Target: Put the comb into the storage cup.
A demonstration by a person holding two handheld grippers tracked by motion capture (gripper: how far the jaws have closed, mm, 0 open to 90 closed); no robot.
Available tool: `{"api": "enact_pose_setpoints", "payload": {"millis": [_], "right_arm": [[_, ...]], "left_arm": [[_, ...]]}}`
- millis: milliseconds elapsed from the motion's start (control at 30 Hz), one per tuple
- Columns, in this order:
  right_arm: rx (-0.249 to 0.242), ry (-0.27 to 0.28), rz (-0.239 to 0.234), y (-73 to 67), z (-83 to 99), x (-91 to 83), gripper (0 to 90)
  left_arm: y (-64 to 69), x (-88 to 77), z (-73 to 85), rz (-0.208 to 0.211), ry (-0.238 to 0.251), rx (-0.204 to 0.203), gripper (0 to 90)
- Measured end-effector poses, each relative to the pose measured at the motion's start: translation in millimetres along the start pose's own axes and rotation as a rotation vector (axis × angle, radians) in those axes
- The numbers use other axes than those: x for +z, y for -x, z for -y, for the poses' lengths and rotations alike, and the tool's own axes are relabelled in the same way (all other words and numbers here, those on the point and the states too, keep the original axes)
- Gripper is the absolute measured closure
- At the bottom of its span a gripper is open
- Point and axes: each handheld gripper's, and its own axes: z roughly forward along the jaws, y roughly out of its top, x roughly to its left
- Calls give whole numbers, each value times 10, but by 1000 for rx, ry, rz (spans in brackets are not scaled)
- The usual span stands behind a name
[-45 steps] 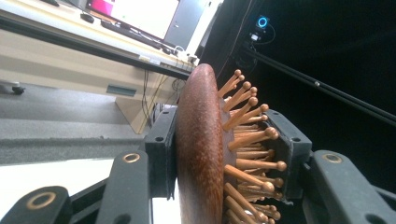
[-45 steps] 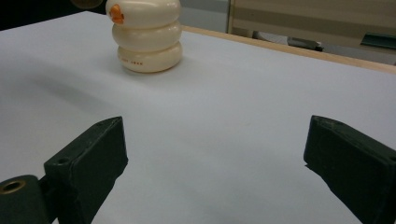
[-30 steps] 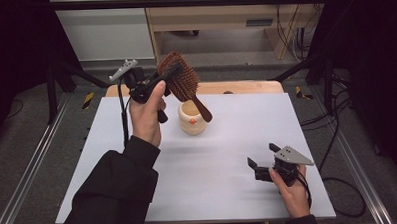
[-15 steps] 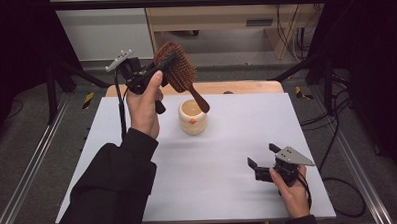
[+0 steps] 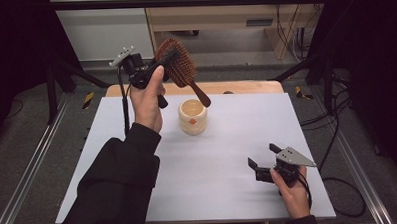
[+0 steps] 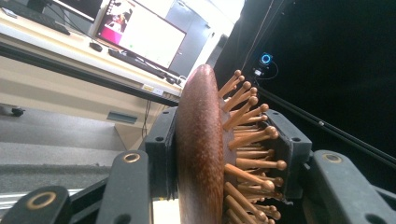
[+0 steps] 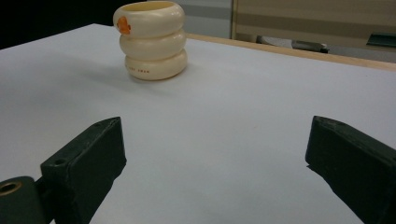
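Observation:
A brown wooden hairbrush (image 5: 177,68) with wooden pins is held up in the air above the table's far left part, its handle slanting down to the right over a cream ribbed cup (image 5: 192,116). My left gripper (image 5: 161,63) is shut on the brush head (image 6: 201,154); the pads press its back and its pins. The cup (image 7: 150,39) stands upright on the white table top. My right gripper (image 5: 262,162) rests low near the table's front right, open, with nothing between its jaws (image 7: 215,154).
The white table top (image 5: 213,171) spreads around the cup. A wooden strip (image 5: 235,86) runs along its far edge. Metal rails flank both sides. Behind the table stand a desk and cables; a monitor (image 6: 140,32) shows in the left gripper view.
The left hand has lifted the brush a little higher and leftward, and the handle tip now hangs above the cup's rim. The right gripper has stayed put.

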Motion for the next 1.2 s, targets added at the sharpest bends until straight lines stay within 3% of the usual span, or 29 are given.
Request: {"api": "enact_pose_setpoints", "payload": {"millis": [467,767,900,1200], "right_arm": [[1,3,-12,-21,1,10,52],[-1,-8,-26,-41,10,25,51],[3,-10,-28,-47,13,31,51],[-3,-12,-37,-71,22,51,52]], "left_arm": [[-63,-7,-14,-12,15,0,513],[-79,-27,-29,-40,35,29,513],[-98,-29,-35,-41,43,25,513],[-199,-2,44,-65,55,22,512]]}}
